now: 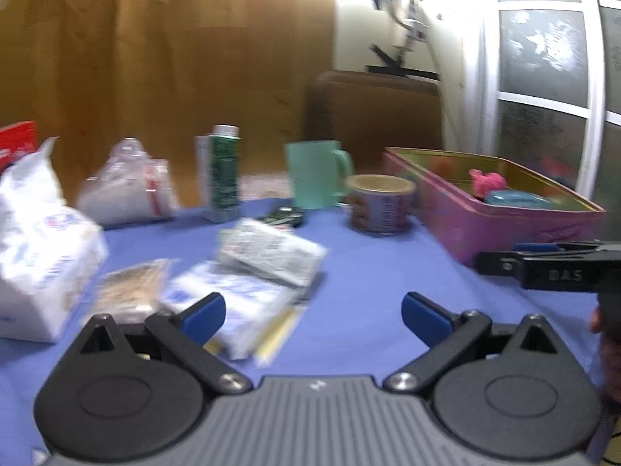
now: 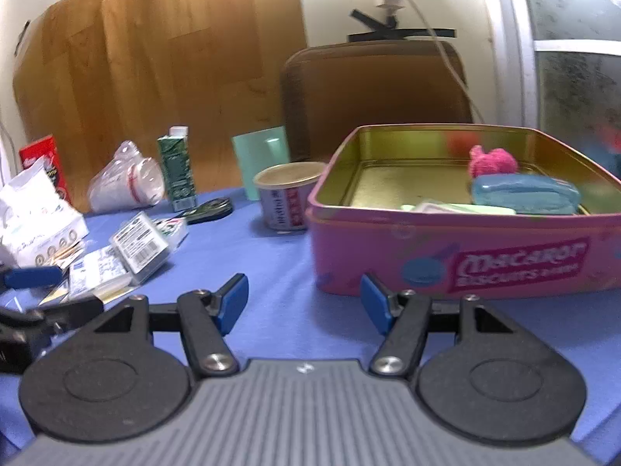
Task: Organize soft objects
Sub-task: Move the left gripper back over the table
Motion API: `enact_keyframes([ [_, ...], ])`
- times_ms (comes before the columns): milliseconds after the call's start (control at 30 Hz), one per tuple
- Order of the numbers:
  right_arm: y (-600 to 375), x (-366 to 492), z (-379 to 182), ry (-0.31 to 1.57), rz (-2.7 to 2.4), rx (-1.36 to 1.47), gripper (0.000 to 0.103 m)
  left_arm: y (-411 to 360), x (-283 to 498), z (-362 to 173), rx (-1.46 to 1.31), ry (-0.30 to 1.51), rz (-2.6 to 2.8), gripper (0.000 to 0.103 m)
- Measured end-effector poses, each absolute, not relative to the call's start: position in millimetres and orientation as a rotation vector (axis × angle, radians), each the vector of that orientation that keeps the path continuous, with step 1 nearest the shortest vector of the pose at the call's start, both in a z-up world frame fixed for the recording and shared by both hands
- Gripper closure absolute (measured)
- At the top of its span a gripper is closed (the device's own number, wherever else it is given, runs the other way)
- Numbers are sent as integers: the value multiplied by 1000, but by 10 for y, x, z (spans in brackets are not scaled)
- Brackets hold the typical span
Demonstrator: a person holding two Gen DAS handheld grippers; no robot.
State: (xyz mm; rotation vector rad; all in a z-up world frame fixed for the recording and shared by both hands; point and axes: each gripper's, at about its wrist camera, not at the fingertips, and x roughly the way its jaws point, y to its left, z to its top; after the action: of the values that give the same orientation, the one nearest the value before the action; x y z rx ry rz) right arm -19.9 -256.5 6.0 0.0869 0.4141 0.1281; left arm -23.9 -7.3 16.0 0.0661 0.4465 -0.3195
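Both tools (image 1: 313, 312) (image 2: 304, 303) hover spread, empty, beside pink tin (image 2: 388, 248).

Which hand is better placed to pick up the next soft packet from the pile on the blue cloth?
Left. The left tongs stand open and empty right at the pile of white plastic-wrapped packets. The right tongs, also open and empty, face the pink rectangular biscuit tin, away from that pile.

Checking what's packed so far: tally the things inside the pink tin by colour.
Pink: 1, fuzzy toy
Blue: 1, soft block
Pale green: 1, flat piece
Total: 3 in the tin; an orange blur on its back wall may be only a reflection.
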Motion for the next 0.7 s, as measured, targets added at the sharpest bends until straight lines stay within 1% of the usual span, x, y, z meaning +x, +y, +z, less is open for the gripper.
enact_keyframes([
  [167,-2348,-118,83,427,178,39,37,417,-251,173,44,417,-198,2],
  [367,-1949,20,116,435,294,-41,37,1049,-140,140,-270,433,-118,3],
  [467,-1732,121,143,438,366,-72,37,1123,-109,125,-312,428,-95,3],
  [600,-1502,344,189,412,415,-136,36,1081,-147,130,-290,397,-99,3],
  [667,-1433,550,187,442,423,-139,34,1043,-160,136,-270,384,-101,3],
  [700,-1414,670,183,479,438,-123,31,1031,-164,140,-263,380,-102,3],
])
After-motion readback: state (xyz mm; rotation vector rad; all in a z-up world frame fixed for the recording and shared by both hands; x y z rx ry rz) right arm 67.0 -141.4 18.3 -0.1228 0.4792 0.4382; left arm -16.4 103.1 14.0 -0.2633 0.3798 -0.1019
